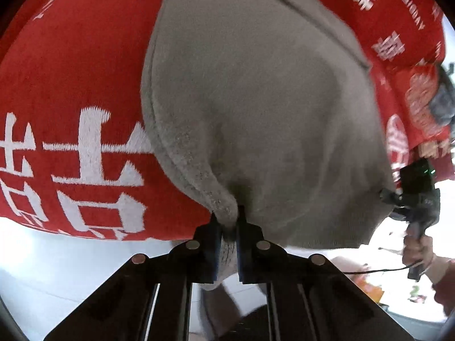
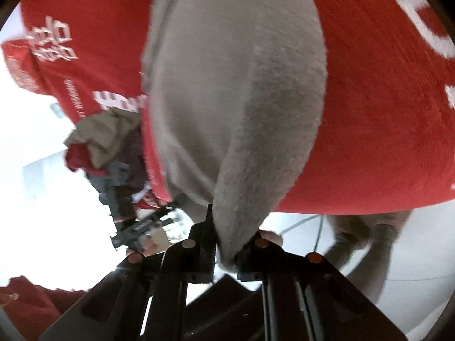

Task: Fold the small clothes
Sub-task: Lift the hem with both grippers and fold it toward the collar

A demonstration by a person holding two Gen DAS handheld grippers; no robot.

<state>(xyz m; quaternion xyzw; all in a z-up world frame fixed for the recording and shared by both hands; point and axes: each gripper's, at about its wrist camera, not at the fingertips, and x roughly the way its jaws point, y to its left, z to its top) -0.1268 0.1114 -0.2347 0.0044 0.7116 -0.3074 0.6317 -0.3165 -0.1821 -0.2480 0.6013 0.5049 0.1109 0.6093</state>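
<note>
A grey knit garment [image 1: 256, 99] hangs stretched over a red cloth with white characters [image 1: 71, 85]. My left gripper [image 1: 229, 221] is shut on one bunched corner of the grey garment. My right gripper [image 2: 227, 227] is shut on another corner of the same garment [image 2: 233, 85]. In the left wrist view the right gripper [image 1: 418, 196] shows at the far right, held in a hand, at the garment's other edge. In the right wrist view the left gripper [image 2: 136, 227] shows at lower left. The garment is lifted and sags between the two grippers.
The red cloth [image 2: 369, 113] covers the surface under the garment. A pile of other clothes, beige and red [image 2: 99, 139], lies beyond the left gripper in the right wrist view. Bright white floor lies past the cloth's edge. A cable [image 1: 378, 270] trails from the right gripper.
</note>
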